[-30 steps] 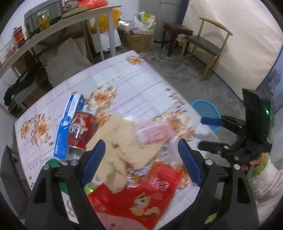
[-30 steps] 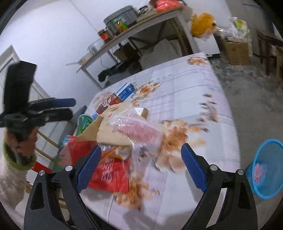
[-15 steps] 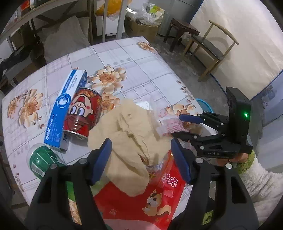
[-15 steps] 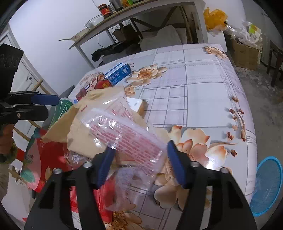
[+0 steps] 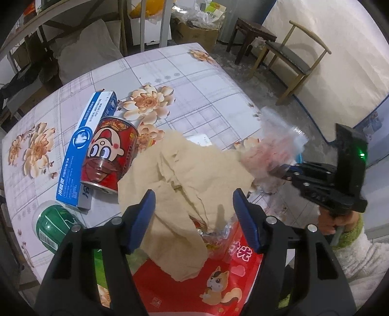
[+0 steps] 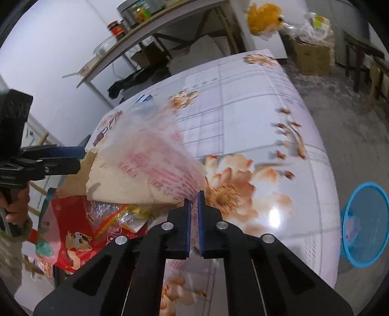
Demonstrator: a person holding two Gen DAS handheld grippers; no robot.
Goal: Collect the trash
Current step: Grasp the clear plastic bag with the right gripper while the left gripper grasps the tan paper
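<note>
Right wrist view shows the right gripper (image 6: 194, 201), wide apart a second ago, now clamped on the clear plastic bag with pink print (image 6: 155, 155), lifting it off the beige crumpled paper (image 6: 116, 184) on the table, so it seems ready for the blue round bin (image 6: 362, 218), while the left gripper (image 5: 194, 218) is closing around the paper without pressing it

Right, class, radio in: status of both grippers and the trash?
Right gripper shut on clear plastic wrapper. Left gripper closing, straddling beige paper, no grip. Blue bin beside table, path clear.

Flowery tablecloth (image 5: 194, 80) on the table, wooden chair (image 5: 295, 59) by the wall, dark stool (image 5: 252, 30), cardboard box (image 6: 312, 58), cluttered shelf (image 6: 150, 23) behind.
</note>
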